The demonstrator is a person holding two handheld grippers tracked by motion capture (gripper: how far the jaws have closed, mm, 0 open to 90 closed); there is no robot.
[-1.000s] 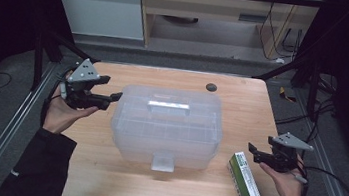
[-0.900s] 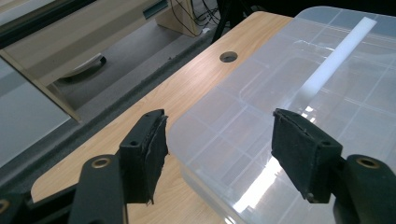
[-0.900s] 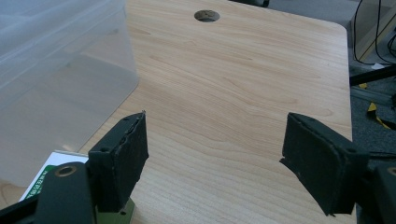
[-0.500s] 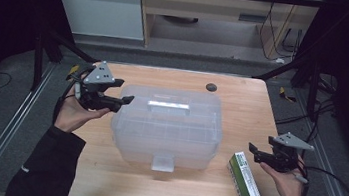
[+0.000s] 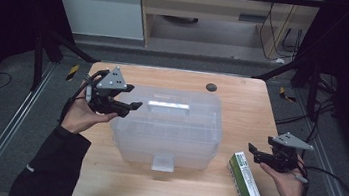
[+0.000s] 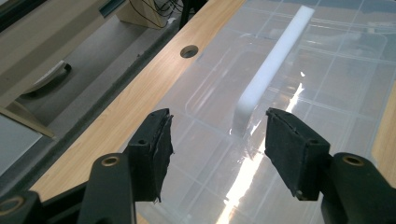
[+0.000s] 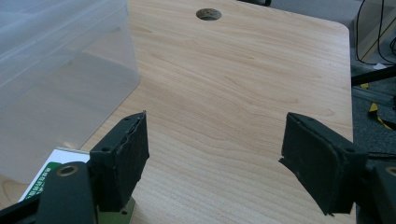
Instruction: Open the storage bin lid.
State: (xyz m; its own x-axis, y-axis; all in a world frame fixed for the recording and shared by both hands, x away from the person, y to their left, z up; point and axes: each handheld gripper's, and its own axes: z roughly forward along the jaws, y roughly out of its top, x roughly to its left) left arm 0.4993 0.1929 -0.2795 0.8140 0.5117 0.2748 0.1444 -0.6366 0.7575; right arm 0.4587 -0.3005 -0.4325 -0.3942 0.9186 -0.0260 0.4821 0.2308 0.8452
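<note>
Left gripper, jaws apart, hovered over the clear lidded box at table centre, near its white handle; risk, we judged: pads slipping off glossy plastic.

Storage box at centre of table. Carton on table just right of box, near front edge. Cable hole behind box. Left gripper over box's left end; right gripper beside carton.
</note>
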